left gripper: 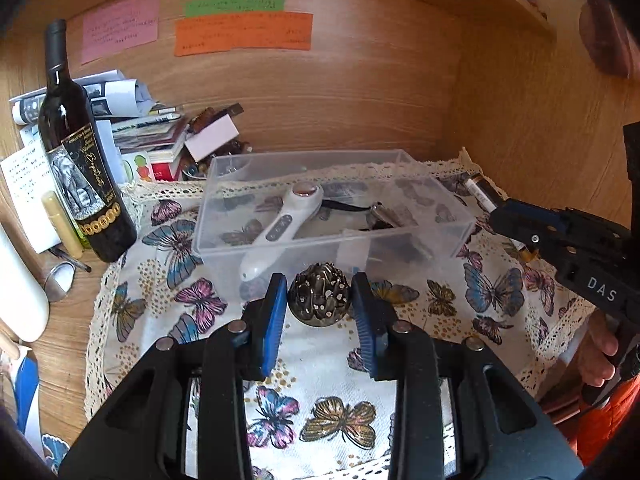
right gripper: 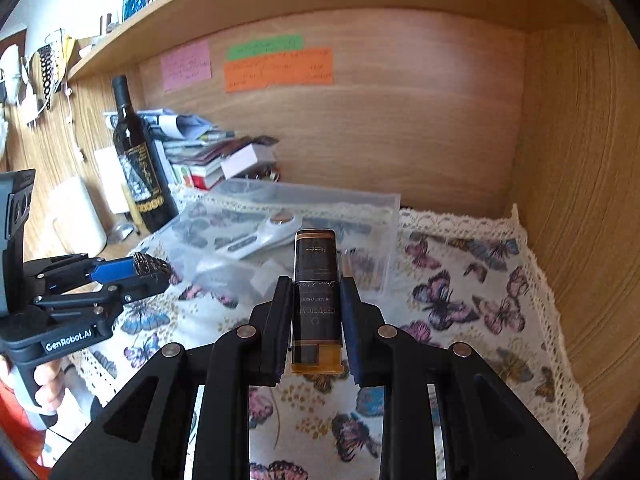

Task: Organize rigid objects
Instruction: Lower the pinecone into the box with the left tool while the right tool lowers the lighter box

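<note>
Along the left edge of the butterfly cloth point(left gripper: 328, 368), a wine bottle point(left gripper: 76, 160) is standing upright beside stacked papers point(left gripper: 132, 116). The left gripper point(left gripper: 320, 304) is clamping a dark metal ball ornament point(left gripper: 319, 298) between its blue pads, holding it just in front of the near wall of the clear plastic box point(left gripper: 460, 224). Inside that box a white handheld device point(left gripper: 280, 220) is lying at a slant. Toward the right edge of the cloth, the right gripper point(right gripper: 316, 300) is closing on a dark bottle with an amber end point(right gripper: 316, 300), which is projecting lengthwise beyond the fingertips toward the box.
</note>
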A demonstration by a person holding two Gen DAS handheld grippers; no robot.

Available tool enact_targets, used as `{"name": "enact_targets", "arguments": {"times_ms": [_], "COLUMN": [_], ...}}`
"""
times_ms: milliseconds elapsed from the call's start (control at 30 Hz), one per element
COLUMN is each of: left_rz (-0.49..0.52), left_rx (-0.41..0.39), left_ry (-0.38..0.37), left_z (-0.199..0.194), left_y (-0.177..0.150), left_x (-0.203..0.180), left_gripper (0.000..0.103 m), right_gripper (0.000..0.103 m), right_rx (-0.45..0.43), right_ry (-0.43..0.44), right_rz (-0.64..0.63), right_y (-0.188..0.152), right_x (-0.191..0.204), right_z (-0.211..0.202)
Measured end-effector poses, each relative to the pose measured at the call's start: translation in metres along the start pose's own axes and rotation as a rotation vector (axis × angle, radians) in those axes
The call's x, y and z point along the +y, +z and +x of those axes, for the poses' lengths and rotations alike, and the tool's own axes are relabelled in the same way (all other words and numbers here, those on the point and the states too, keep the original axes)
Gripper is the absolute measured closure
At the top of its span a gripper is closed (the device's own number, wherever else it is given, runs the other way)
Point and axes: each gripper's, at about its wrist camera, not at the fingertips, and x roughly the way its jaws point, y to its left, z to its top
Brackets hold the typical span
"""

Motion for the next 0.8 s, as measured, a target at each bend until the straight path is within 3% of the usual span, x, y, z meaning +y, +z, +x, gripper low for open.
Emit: {"name": "enact_targets", "arguments": {"times_ms": [333,800], "left_rz": [-0.017,0.012], "left_rx": [-0.028,0.045], "left_ry": [0.027,0.019], "left_z": [0.016,0.067], "left_y": [0.042,0.06], "left_x": [0.019,0.018], "left_gripper": [0.07,0.07], "right_gripper": [0.081,0.081], "right_rx": [-0.048,0.073], "right_ry": [-0.042,-0.005], "right_rz": [-0.012,-0.026], "right_y": [0.031,0.039], "right_x": [-0.008,0.003], "right_z": [0.013,0.087]}}
